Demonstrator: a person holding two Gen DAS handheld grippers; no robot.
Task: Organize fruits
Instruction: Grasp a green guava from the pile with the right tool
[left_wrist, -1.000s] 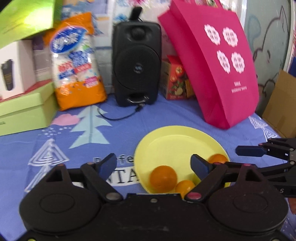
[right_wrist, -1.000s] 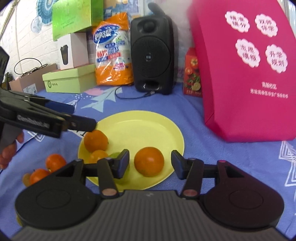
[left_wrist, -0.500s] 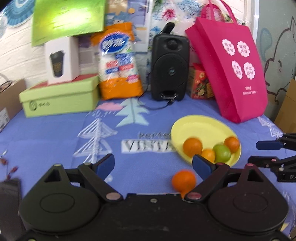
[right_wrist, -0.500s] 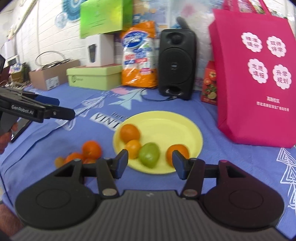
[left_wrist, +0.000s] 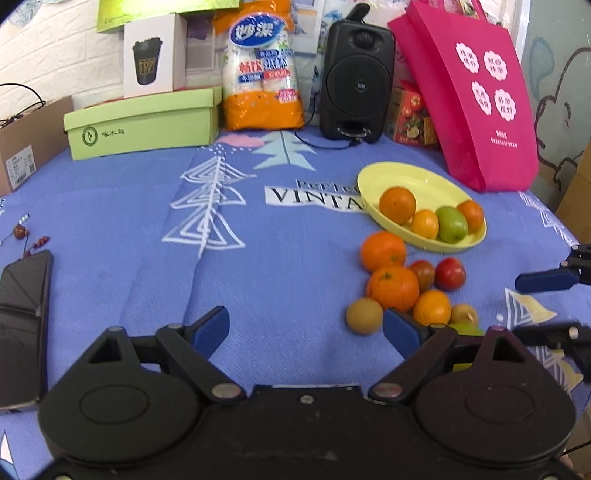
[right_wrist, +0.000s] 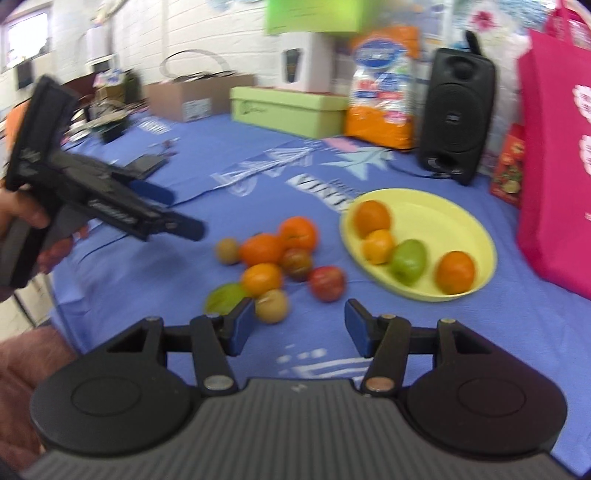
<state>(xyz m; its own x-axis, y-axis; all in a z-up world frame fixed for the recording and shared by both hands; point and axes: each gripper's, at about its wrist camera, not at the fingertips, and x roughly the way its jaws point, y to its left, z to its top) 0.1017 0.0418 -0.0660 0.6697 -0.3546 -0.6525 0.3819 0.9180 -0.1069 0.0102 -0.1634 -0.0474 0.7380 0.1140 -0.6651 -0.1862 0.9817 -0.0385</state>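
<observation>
Both of your grippers are empty. The left gripper (left_wrist: 306, 328) has its jaws spread wide over bare cloth, and the right gripper (right_wrist: 299, 325) is partly open with nothing between its pads.

The yellow plate (left_wrist: 402, 177) holds four fruits: two large oranges, a smaller orange one and a green fruit (left_wrist: 450, 224). The loose pile (left_wrist: 406, 284) lies on the cloth just in front of the plate: several oranges, two reddish fruits, two small brown ones and a green one at the near edge.

The next step is probably another pick from the pile. Choose a fruit on the outside, such as the red fruit (right_wrist: 327, 283) nearest the plate, so the neighbours do not roll. Bring the jaws down on either side of it, close gently, lift clear, then set it in the open back half of the plate.

The surface is a soft blue printed tablecloth (left_wrist: 258, 258). A black speaker (left_wrist: 356, 79), a pink bag (left_wrist: 476, 107) and a green box (left_wrist: 144, 123) stand at the back. A phone (left_wrist: 22, 317) lies at the left.
</observation>
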